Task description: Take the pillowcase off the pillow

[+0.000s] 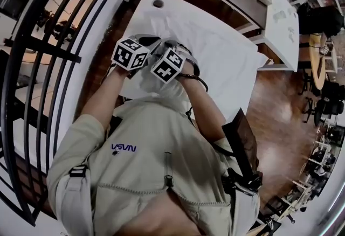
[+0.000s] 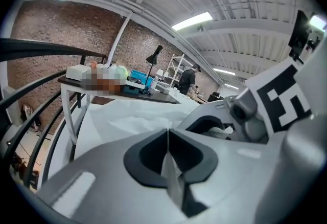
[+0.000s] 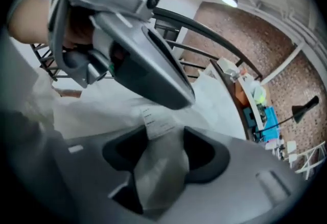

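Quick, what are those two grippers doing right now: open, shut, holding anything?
Left gripper: shut on a fold of white cloth.
Right gripper: open, with white cloth and its label loose between the jaws.

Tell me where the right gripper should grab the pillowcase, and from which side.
Probably the loose fold by the white label, at the pillowcase edge nearest the person, approached from that near side. It already bunches inside the open right gripper, beside the left gripper, which is shut on the fabric.

This looks like a loft workshop or lab. It has a brick wall (image 2: 48,39) and bare beams (image 2: 245,26) with strip lights (image 2: 191,21). Cluttered benches (image 1: 283,25) and shelving (image 2: 175,67) stand around.
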{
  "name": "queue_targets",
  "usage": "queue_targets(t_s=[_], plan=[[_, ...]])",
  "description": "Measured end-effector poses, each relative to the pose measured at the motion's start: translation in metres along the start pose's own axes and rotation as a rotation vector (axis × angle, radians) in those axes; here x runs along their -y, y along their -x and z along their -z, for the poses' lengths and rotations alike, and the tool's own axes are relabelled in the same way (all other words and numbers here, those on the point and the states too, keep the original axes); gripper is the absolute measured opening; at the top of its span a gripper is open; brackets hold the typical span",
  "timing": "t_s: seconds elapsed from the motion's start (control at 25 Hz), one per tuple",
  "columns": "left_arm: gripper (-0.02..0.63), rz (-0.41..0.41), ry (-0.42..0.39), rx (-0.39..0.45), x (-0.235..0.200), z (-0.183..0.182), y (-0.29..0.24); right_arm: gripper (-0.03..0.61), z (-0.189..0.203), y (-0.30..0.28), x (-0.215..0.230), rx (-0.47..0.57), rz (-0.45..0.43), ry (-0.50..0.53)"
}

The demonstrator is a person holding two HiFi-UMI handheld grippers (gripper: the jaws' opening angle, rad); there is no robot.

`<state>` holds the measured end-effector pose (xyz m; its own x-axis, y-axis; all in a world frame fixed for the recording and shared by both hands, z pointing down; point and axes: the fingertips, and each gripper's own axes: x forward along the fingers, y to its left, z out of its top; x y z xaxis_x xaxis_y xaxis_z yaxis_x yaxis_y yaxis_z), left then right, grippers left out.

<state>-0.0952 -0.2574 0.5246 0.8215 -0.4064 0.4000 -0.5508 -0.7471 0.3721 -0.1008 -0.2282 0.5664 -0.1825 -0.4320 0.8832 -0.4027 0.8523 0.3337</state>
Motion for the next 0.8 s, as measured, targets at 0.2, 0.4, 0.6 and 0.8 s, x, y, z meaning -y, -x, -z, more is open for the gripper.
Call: queue_targets(t_s=[0.2,0.4,0.6,0.8], plan=[[0.014,-0.098,-0.084,-0.001,-0.020,-0.008,0.001,0.021,0.000,0.029,0.002,0.088,0.020,-0.033],[0.014,-0.181,-0.144,-0.041,-0.053,-0.011,-0.007,0.017,0.003,0.091,-0.015,0.297,0.010,-0.023],[0.014,-0.220,-0.162,-0.072,-0.077,-0.023,-0.026,0.014,0.021,0.135,-0.025,0.416,0.051,-0.022],[0.014,-0.236,-0.156,-0.102,-0.092,-0.039,-0.049,0.012,0.031,0.151,-0.035,0.447,0.031,-0.034]])
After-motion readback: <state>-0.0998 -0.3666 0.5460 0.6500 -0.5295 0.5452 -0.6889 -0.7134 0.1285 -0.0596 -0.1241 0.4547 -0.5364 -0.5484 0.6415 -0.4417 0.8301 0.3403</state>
